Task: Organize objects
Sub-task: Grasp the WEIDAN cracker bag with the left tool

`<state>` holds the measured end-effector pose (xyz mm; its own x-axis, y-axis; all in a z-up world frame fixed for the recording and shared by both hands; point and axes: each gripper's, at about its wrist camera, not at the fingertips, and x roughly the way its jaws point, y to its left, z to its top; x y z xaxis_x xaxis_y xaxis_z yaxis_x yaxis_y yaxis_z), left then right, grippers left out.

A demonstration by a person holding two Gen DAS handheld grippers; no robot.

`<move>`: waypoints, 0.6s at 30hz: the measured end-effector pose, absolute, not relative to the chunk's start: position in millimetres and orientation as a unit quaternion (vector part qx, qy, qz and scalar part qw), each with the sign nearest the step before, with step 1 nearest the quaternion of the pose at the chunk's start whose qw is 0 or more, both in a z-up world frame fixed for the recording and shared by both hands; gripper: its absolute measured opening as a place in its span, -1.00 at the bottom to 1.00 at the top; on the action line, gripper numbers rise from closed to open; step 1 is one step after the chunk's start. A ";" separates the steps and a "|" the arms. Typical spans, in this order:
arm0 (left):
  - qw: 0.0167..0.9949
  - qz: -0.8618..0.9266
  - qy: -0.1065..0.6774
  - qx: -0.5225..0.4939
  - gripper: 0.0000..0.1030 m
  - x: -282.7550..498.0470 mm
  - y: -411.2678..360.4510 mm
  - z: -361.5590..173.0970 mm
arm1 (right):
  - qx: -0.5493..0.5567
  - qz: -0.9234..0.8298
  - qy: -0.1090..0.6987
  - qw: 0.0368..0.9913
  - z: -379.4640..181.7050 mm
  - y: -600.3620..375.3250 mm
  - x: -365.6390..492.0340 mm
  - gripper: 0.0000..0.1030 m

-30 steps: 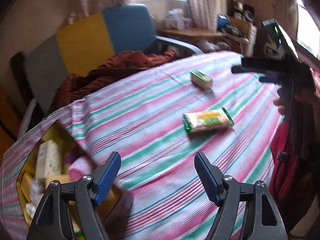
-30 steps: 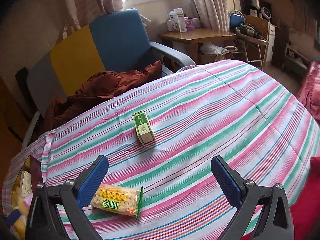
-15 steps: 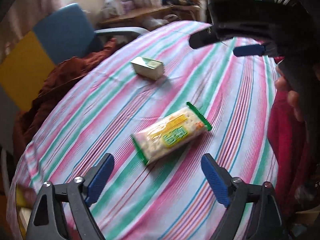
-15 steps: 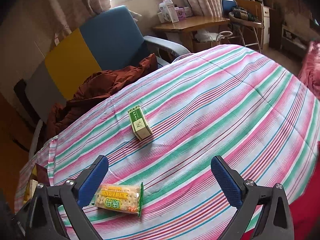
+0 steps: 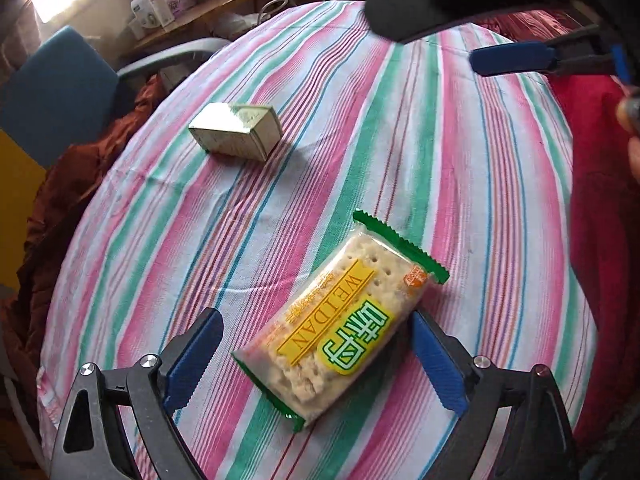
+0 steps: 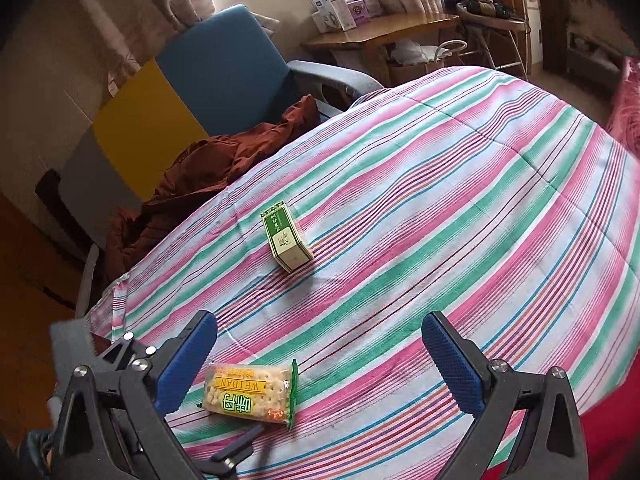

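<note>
Left hand-held gripper (image 5: pixel 316 356) spread wide, empty, straddling cracker packet (image 5: pixel 340 344) at lower centre; lower squarely, pinch long sides gently.

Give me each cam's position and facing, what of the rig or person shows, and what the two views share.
Left wrist: on the left gripper, pointing steeply down at the cracker packet lying between its open jaws, which have just been opening; the right gripper and fingers show at the upper right.
Right wrist: on the right gripper, angled down across the striped tablecloth; jaws open and empty; part of the left gripper shows at the lower left.
Shared: cracker packet, small green box, tablecloth, blue chair.
</note>
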<state>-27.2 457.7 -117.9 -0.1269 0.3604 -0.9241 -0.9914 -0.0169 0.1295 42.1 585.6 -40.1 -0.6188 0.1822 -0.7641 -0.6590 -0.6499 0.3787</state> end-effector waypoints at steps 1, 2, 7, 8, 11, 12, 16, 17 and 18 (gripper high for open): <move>0.552 0.614 0.421 -0.377 0.76 -30.3 457.6 -120.4 | -0.357 0.835 0.335 0.253 -40.4 586.4 42.2 0.99; 0.554 0.612 0.405 -0.392 0.61 -33.0 457.1 -122.3 | -0.357 0.834 0.336 0.253 -40.7 586.9 42.5 0.99; 0.510 0.664 0.315 -0.447 -0.01 -49.9 433.5 -118.7 | -0.359 0.833 0.336 0.254 -42.6 587.6 42.0 0.99; 0.500 0.673 0.296 -0.458 -0.03 -52.4 426.3 -118.2 | -0.360 0.833 0.335 0.254 -42.6 587.3 41.7 0.99; 0.468 0.700 0.262 -0.472 -0.04 -49.4 399.3 -117.1 | -0.364 0.833 0.331 0.252 -42.9 586.5 40.3 0.99; 0.457 0.707 0.258 -0.473 -0.04 -46.6 391.9 -117.2 | -0.366 0.833 0.330 0.252 -43.3 586.2 39.7 0.99; 0.440 0.722 0.220 -0.486 -0.01 -33.8 359.4 -115.1 | -0.379 0.832 0.320 0.248 -45.7 583.6 35.7 0.99; 0.441 0.724 0.209 -0.488 0.07 -31.2 352.6 -115.0 | -0.383 0.831 0.318 0.247 -46.8 583.0 34.7 0.99; 0.445 0.722 0.203 -0.489 0.13 -29.4 349.5 -115.3 | -0.387 0.831 0.315 0.246 -47.7 582.2 33.8 0.99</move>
